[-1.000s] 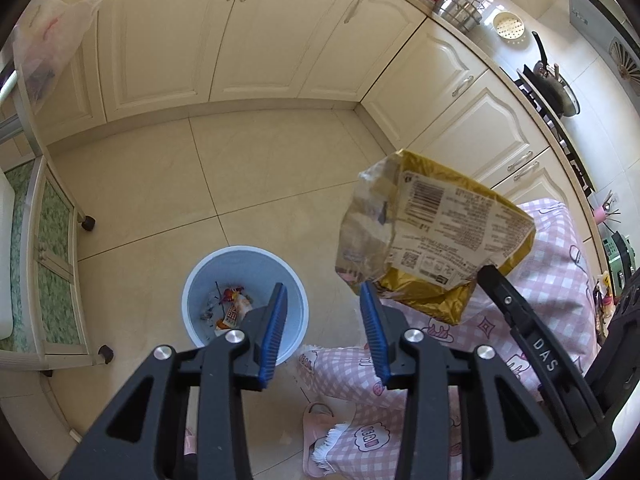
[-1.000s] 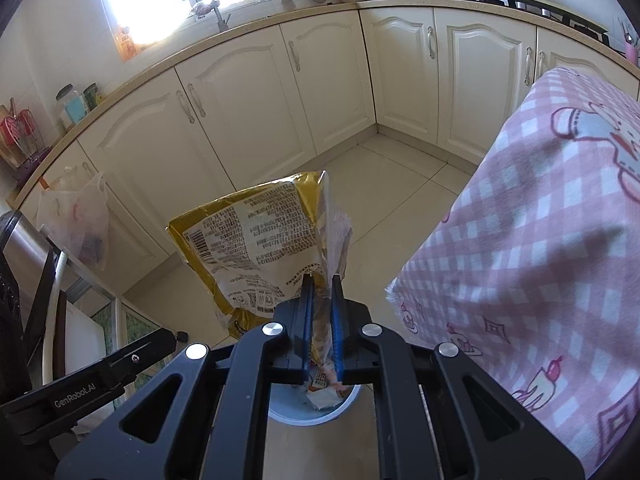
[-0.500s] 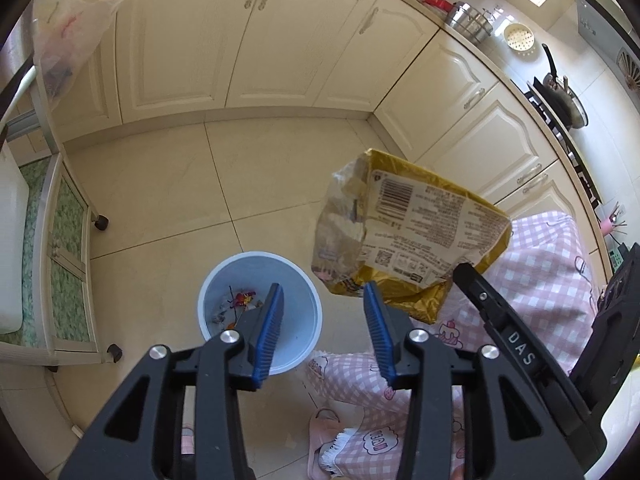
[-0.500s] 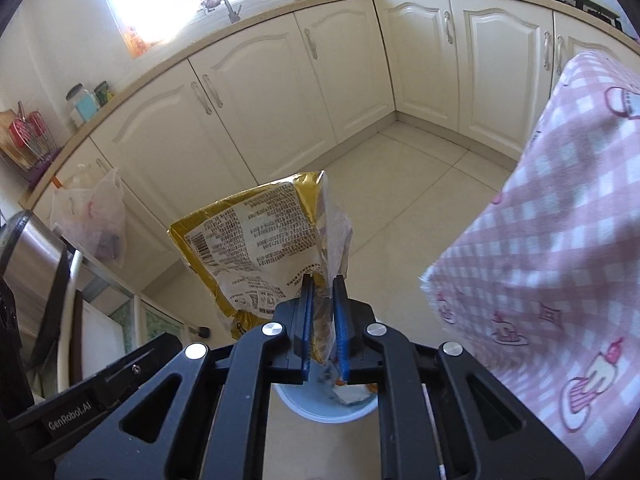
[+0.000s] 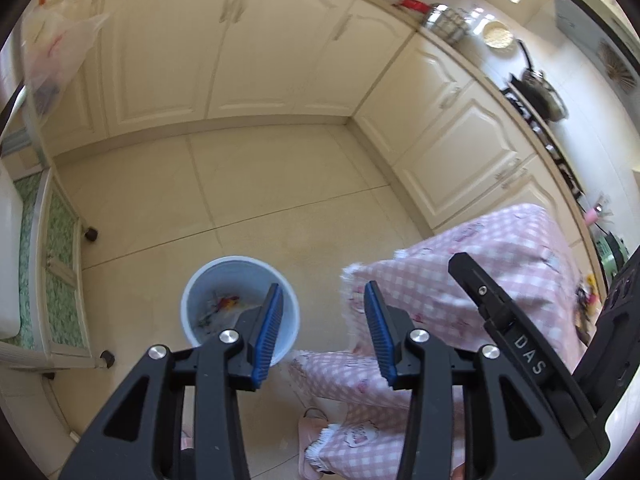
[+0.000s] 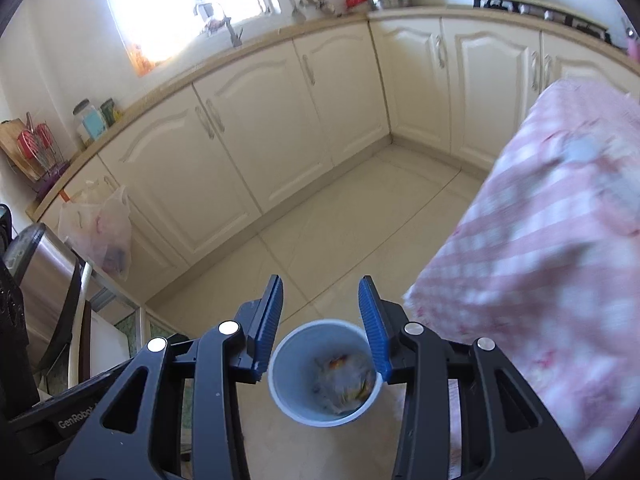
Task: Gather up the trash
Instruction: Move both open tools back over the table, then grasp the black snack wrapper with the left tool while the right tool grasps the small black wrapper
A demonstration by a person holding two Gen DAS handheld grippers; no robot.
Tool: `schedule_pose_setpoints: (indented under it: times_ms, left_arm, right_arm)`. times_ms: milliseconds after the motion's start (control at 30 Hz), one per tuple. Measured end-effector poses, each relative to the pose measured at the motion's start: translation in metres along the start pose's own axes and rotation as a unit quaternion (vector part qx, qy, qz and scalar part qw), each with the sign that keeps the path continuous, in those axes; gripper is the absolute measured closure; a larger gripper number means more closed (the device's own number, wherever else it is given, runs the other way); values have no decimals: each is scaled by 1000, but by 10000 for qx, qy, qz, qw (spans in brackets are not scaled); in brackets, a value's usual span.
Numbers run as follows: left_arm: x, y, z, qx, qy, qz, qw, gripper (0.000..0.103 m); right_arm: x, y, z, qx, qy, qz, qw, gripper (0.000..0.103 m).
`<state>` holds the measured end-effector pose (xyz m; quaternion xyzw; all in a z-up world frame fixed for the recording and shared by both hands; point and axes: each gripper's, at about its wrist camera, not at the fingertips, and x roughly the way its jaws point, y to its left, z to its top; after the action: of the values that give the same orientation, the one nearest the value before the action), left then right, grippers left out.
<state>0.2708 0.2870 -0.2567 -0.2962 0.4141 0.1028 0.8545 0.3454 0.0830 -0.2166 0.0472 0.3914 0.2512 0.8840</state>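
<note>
— Over the blue bin (image 6: 324, 372), right gripper (image 6: 320, 328) jaws opening, nothing between them!
— Trash lies inside the bin. Left gripper (image 5: 322, 330)?
— Half open, empty too.
— Best to lift straight clear, avoiding the pink tablecloth (image 6: 540, 248).

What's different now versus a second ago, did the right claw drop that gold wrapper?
Yes. The right claw, shut on the gold wrapper a second ago, is opening with nothing between its fingers. The wrapper is gone from both views; blurred trash in the blue bin below may include it. The left claw stayed open and empty. Bin, pink checked tablecloth and hanging plastic bag are as before.
</note>
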Motion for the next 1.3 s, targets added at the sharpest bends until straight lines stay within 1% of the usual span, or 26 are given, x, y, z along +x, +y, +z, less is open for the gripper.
schedule_pose_setpoints:
  times_ms: [233,333,433,600,633,733,833,1033,1200,1233,1300]
  left_arm:
    - [-43,-69,-13,523,-312,-431,9972,61]
    - [-59,-103,-24,788,-439,-574,9943,57]
    - [-69,-137,-36,1046,-472,-758,9905,54]
    - [-72,-194,-56,1467,-408,-969,9836,50]
    - [-71,-210,-62,1596,-389,-1014,9812,47]
    - [-66,-243,-74,1967,-308,-1070,9741,47]
    - [-54,-286,-89,2507,-172,-1054,9622,47]
    - [-28,-340,-113,3182,22,-1054,9422,47]
    - [3,-378,-125,3520,153,-950,9310,47]
    - [11,-385,-127,3632,185,-895,9272,47]
    - [21,-392,-133,3780,198,-808,9221,47]
  right_arm:
    - [-83,-29,14,48,-702,-163,9974,63]
    - [-117,-45,16,88,-977,-295,9947,61]
    - [-145,-66,14,185,-1176,-439,9919,61]
    - [-186,-115,8,443,-1387,-756,9865,60]
    - [-194,-128,7,523,-1420,-854,9848,60]
    - [-211,-161,2,740,-1473,-1073,9805,59]
    - [-224,-192,-3,971,-1483,-1257,9761,59]
    - [-238,-248,-12,1332,-1359,-1515,9700,56]
    - [-237,-277,-13,1503,-1192,-1567,9688,55]
    - [-235,-283,-13,1521,-1144,-1590,9688,55]
    - [-232,-291,-11,1550,-1073,-1586,9692,55]
